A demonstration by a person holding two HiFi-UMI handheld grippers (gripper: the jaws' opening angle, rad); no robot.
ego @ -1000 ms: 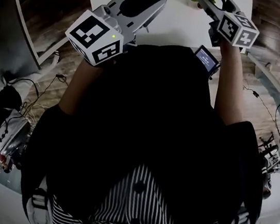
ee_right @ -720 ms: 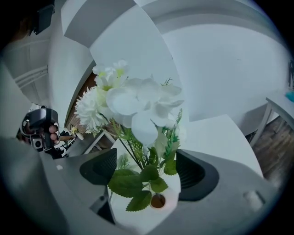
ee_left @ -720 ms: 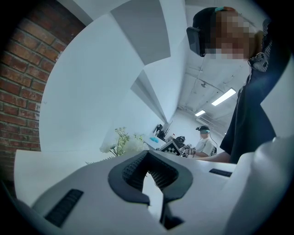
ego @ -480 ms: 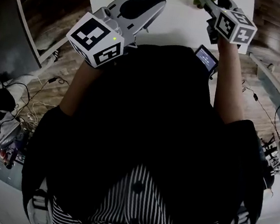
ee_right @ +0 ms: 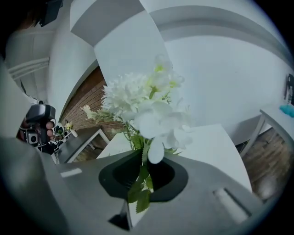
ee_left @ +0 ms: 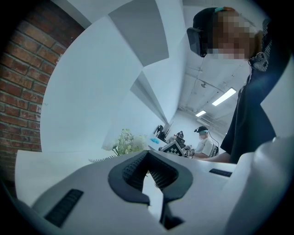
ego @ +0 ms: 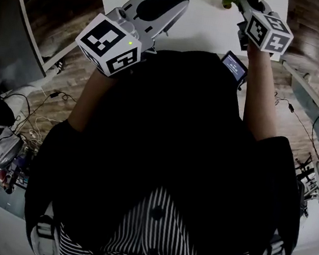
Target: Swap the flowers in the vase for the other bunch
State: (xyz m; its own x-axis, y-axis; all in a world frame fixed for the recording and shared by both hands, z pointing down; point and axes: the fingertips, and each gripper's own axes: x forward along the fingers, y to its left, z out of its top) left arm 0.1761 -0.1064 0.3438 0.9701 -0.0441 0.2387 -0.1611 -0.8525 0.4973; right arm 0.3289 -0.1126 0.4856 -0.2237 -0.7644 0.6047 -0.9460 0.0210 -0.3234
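Black top (ego: 175, 138), black-and-white striped garment (ego: 154, 242)

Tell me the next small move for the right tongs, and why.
Probably lift the right tongs gently straight up. Their jaws have just been closing and now pinch the stems of the white bunch, whose blooms stand above the pads. What holds the stems below is out of view, so a slow vertical pull seems the safest way to draw them free.

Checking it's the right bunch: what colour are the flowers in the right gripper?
White flowers, green leaves; right gripper view shows them best.
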